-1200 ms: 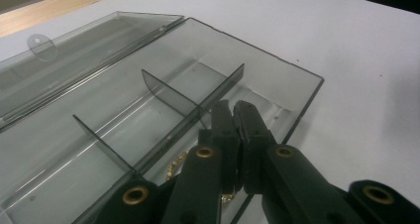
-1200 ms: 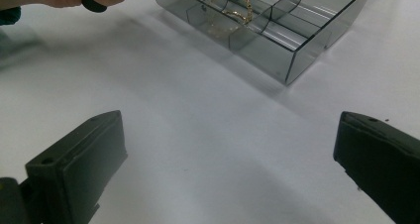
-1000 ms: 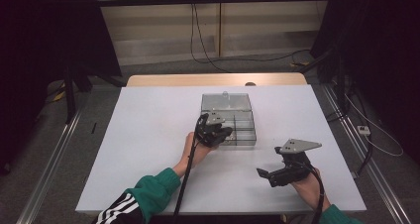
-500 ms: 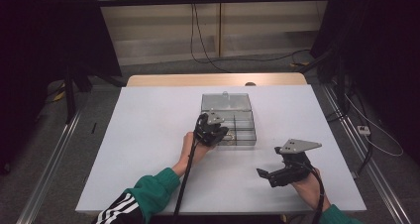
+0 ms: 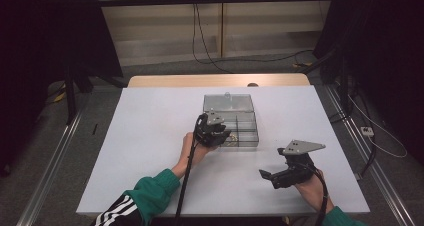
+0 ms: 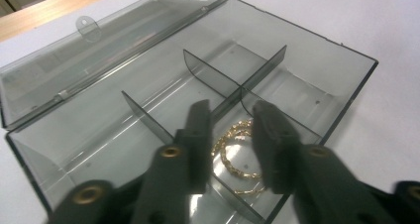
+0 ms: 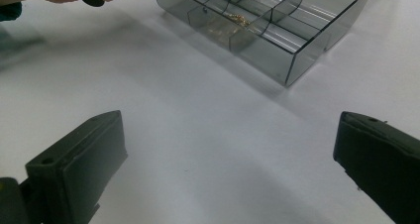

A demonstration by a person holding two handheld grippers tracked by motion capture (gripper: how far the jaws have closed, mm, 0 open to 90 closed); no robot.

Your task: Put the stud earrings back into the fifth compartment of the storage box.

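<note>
A white table [image 5: 150, 136] was seen at the centre, with a wooden strip [image 5: 215, 80] along its 12 o'clock edge. Black cables [image 5: 240, 58] were trailed over the grey floor [image 5: 55, 151] towards 12 and 3 o'clock. Metal rails [image 5: 47, 166] were laid at 9 o'clock.

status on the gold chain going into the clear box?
Done: box lid open, gold chain lying in a near compartment. In hand: left gripper above it, jaws just opened, nothing pinched. Right gripper open over bare table. Left: withdraw, probably close the lid.
</note>
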